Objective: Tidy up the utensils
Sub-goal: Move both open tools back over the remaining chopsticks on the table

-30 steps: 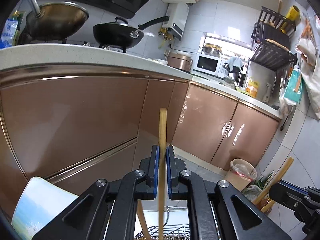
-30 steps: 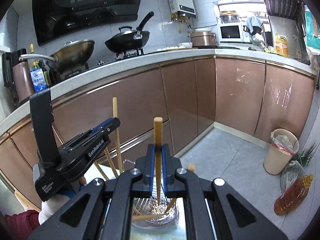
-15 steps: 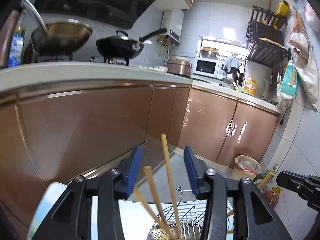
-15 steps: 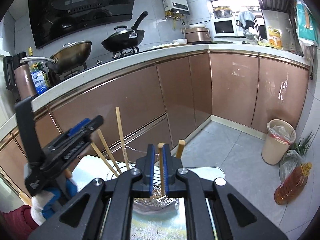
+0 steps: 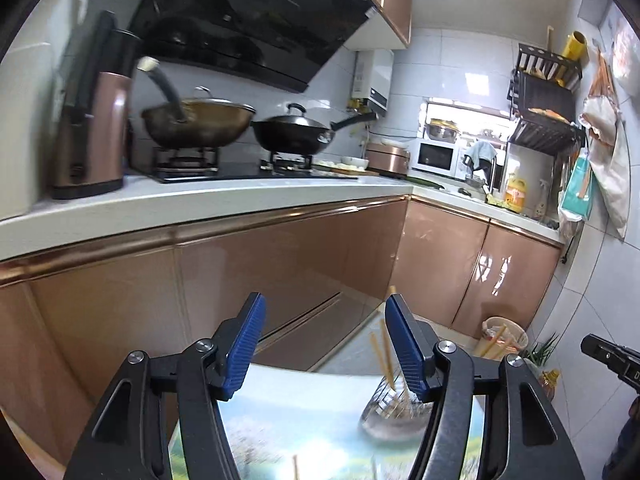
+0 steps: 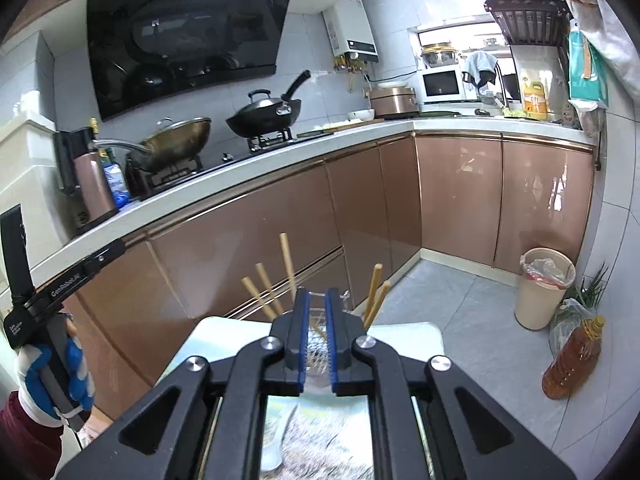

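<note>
Both tools are black, angular frames tipped with ribbed blue pads: the left tool gapes wide with nothing between its pads, and the right tool is parted narrowly, also grasping nothing. Just beyond them, slim pale wooden chopsticks stand leaning in a shiny wire-mesh holder on the table, whose glossy top carries a landscape print.

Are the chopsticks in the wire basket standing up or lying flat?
Standing up, leaning. The chopsticks poke up out of the wire basket at slants, fanned apart, behind the right gripper.
</note>
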{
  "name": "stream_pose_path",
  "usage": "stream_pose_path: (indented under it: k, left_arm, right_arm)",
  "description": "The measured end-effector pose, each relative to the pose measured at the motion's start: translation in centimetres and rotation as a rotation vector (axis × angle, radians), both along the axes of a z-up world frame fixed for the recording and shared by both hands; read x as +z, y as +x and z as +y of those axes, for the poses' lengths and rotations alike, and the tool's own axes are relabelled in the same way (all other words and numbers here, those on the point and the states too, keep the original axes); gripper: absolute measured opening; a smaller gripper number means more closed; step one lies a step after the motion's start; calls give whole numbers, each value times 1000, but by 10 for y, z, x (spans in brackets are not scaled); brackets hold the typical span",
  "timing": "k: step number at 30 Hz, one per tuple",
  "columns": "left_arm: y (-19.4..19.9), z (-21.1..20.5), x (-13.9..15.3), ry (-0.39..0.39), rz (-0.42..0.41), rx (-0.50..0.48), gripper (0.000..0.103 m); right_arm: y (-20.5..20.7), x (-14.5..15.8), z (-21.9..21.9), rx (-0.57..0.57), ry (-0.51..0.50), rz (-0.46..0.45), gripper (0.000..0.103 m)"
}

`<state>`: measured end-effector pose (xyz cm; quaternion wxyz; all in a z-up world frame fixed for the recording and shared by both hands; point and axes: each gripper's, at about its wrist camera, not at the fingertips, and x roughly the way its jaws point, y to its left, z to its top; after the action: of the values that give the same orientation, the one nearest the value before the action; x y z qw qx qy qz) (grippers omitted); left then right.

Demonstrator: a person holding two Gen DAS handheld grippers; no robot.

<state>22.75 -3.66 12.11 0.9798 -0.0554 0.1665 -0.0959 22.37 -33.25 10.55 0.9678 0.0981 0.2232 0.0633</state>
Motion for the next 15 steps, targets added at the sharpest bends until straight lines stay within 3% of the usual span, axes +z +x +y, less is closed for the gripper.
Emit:
stream_pose_path:
  k: [10,15]
  left_arm:
    - [-96,80,11,-20,80,40,64]
    - [-132,101,9,19,110,55,64]
  right_arm:
    - [-77,-1,39,46,1,26,9]
    - [-106,-6,52,66,-3,29,19]
